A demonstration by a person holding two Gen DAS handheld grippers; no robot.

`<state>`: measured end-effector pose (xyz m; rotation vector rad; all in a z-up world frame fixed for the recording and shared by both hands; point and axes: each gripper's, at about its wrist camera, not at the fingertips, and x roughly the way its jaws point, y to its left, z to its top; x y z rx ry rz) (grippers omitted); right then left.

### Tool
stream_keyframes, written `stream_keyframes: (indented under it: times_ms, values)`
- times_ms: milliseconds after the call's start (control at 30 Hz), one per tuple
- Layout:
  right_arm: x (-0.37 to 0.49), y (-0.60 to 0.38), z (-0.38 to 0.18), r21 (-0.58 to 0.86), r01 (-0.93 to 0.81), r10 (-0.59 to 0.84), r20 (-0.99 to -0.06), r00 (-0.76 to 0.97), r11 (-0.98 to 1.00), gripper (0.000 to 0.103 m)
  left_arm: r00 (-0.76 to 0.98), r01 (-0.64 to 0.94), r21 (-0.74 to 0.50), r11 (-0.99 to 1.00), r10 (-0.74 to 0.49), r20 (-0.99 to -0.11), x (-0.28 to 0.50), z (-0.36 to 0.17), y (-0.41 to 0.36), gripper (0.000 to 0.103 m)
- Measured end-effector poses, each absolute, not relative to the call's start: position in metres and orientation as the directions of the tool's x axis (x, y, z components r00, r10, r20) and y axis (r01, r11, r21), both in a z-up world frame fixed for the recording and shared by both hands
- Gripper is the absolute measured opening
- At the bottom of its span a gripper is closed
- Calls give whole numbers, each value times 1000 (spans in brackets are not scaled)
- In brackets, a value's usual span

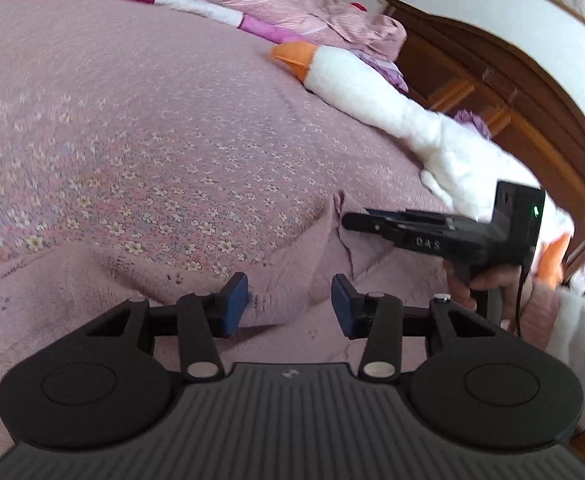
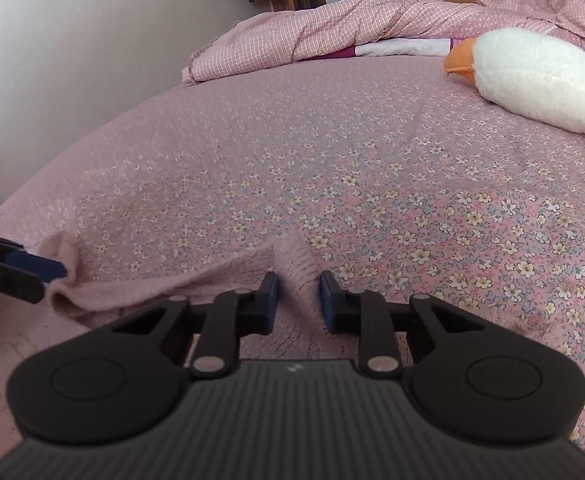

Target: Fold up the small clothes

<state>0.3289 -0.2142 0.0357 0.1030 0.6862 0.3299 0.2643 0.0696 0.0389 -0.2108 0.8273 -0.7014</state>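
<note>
Floral bed (image 2: 372,168) underneath, quilt (image 2: 292,36) heaped far off, plush goose (image 2: 540,80) lying right. Pink garment (image 2: 180,284) spread on the near bed. Right gripper (image 2: 299,300) part open, cloth ridge between jaws. Left gripper (image 1: 290,304) wide open around a fold, not clamping.

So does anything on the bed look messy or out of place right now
Mostly ordinary. The pink garment is bunched and rumpled between the two grippers rather than flat. A white plush goose lies across the floral bedspread, and a checked quilt is heaped at the far end. Nothing looks damaged.
</note>
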Motion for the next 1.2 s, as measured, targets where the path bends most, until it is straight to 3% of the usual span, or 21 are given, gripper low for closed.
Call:
stream_keyframes:
  times_ms: [267, 300, 333, 367, 567, 667, 767, 800, 933, 1033, 1200]
  values:
    - [328, -202, 34, 113, -273, 283, -620, 732, 955, 17, 509, 456, -337, 824, -552, -661, 274, 28, 60, 49]
    - [327, -200, 34, 99, -271, 273, -617, 738, 957, 14, 522, 443, -332, 833, -541, -660, 276, 27, 60, 41]
    - [326, -199, 35, 83, -266, 260, -609, 749, 960, 9, 540, 426, -317, 847, -519, -663, 278, 27, 59, 17]
    - [324, -197, 37, 66, -258, 245, -598, 763, 964, 9, 571, 394, -280, 875, -472, -672, 282, 27, 58, 9]
    - [331, -185, 34, -46, -174, 115, -581, 806, 984, 9, 697, 234, -184, 955, -296, -653, 309, 30, 47, 7]
    - [339, -180, 29, -44, -166, 104, -616, 780, 985, 11, 696, 183, -126, 975, -219, -684, 324, 17, 34, 8]
    - [340, -184, 33, -7, -152, 115, -618, 778, 988, 12, 704, 142, -155, 978, -210, -679, 324, 14, 35, 9]
    - [338, -189, 38, 27, -144, 130, -616, 777, 989, 16, 699, 135, -178, 975, -221, -680, 323, 16, 38, 9]
    - [316, -218, 57, 121, -116, 164, -549, 819, 986, 57, 697, 161, -217, 963, -267, -666, 313, 34, 55, 12]
    - [300, -246, 67, 122, -77, 131, -530, 838, 989, 57, 703, 162, -181, 970, -243, -669, 308, 47, 70, 17]
    - [282, -302, 59, 125, 92, 0, -593, 805, 988, 58, 689, 140, -67, 988, -146, -710, 302, 51, 97, 29]
